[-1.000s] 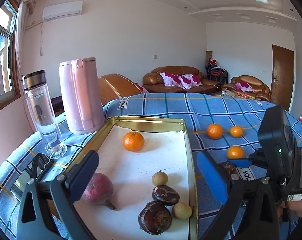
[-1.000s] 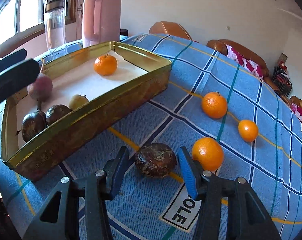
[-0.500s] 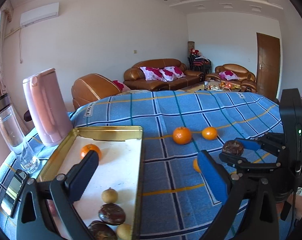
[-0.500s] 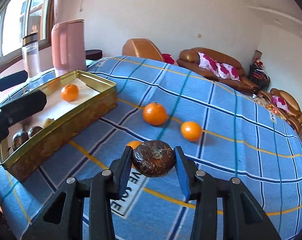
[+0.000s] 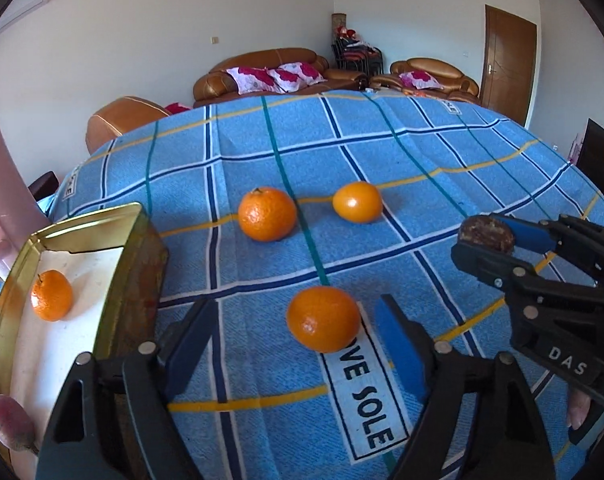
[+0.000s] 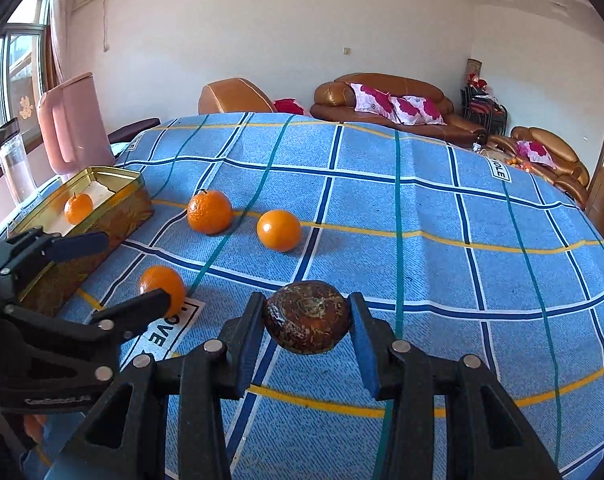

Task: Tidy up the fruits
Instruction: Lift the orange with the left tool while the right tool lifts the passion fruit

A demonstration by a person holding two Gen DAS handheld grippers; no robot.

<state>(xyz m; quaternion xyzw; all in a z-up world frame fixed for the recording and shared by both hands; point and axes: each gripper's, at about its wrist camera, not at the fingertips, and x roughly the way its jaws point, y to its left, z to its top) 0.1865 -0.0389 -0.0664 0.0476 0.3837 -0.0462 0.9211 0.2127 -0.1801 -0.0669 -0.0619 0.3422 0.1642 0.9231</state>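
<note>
Dark brown wrinkled round fruit (image 6: pixel 306 317) clamped between blue pads of right gripper (image 6: pixel 306 320), lifted clear of blue checked tablecloth (image 6: pixel 421 208); far side of fruit hidden, only top edge seen from left wrist view (image 5: pixel 486 233). Nearest orange mandarin (image 5: pixel 323 318) lying on cloth between half-spread fingers of left gripper (image 5: pixel 292 344), jaws just been closing, pads apart from the peel. Two more orange mandarins (image 5: pixel 267 214) (image 5: pixel 357 202) further back on cloth, near each other. Gold rectangular metal tin (image 5: pixel 116 280) at left, cut off by frame edge, one mandarin inside (image 5: pixel 52 295); reddish-purple fruit (image 5: pixel 8 422) at tin's near end, mostly cropped. Pink jug (image 6: pixel 76 124) behind tin, partly out of frame
</note>
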